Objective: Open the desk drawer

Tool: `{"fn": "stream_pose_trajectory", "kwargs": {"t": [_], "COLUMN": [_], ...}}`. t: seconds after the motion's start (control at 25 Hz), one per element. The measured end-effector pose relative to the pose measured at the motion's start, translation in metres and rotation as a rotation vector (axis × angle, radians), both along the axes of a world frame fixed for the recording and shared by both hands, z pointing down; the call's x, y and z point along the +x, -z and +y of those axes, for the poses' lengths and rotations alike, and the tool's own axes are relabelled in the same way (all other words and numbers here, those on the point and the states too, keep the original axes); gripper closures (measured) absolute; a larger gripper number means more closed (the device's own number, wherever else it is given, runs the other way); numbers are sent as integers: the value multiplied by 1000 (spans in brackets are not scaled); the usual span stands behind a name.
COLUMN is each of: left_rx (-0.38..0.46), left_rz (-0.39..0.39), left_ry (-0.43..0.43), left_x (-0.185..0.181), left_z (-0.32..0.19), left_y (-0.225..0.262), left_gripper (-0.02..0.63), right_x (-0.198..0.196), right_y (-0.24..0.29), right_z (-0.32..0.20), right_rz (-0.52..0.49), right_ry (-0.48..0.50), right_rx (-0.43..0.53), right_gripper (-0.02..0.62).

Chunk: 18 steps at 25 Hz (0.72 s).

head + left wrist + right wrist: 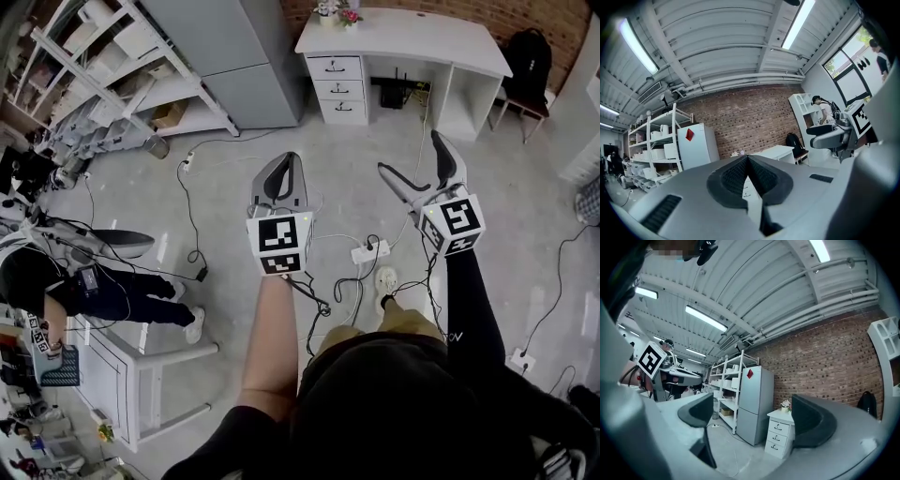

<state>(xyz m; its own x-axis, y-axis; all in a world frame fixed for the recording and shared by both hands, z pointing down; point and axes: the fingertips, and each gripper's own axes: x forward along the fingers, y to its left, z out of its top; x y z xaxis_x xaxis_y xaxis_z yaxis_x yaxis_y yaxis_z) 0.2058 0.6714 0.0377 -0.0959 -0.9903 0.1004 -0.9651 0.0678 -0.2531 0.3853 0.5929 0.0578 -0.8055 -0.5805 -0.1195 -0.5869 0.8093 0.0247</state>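
The white desk (405, 39) stands against the brick wall at the far end of the floor. Its stack of three drawers (338, 89) is on its left side, and all look closed. Both grippers are held in the air well short of it. My left gripper (279, 176) is shut with nothing in it; in the left gripper view its pads meet (748, 160) in front of the desk (777, 152). My right gripper (418, 163) is open and empty. In the right gripper view (754, 417) the drawers (780, 435) show between its jaws, far off.
A grey fridge (236, 58) and white shelving (108, 66) stand left of the desk. A backpack on a chair (528, 58) is to its right. Cables and a power strip (369, 251) lie on the floor ahead. A person (98, 286) sits at the left by a white table frame (141, 370).
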Motion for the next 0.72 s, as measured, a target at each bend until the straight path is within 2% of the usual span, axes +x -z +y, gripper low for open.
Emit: {"fn": "stream_pose_trajectory", "kwargs": {"t": [0.28,0.44,0.52,0.72], "left_rx": [0,32,44,51], "left_rz": [9,43,61,51], "left_ry": [28,58,73,82], "left_x": [-20,-33,-39,-45], "left_z": [-79,-118,-137,-174], "left_y": [3,6,7,5], "left_gripper": [600,600,600,600], "right_x": [-21,-31,-35,-44], "right_y": [-10,-17,-19,-27], "right_z": [-95,-144,-166,-206], "right_rz": [36,49,50,51], "right_ry": [11,25,35,53], "right_rx": [-36,-52,-57,-70], "right_gripper": [83,83,83,83]}}
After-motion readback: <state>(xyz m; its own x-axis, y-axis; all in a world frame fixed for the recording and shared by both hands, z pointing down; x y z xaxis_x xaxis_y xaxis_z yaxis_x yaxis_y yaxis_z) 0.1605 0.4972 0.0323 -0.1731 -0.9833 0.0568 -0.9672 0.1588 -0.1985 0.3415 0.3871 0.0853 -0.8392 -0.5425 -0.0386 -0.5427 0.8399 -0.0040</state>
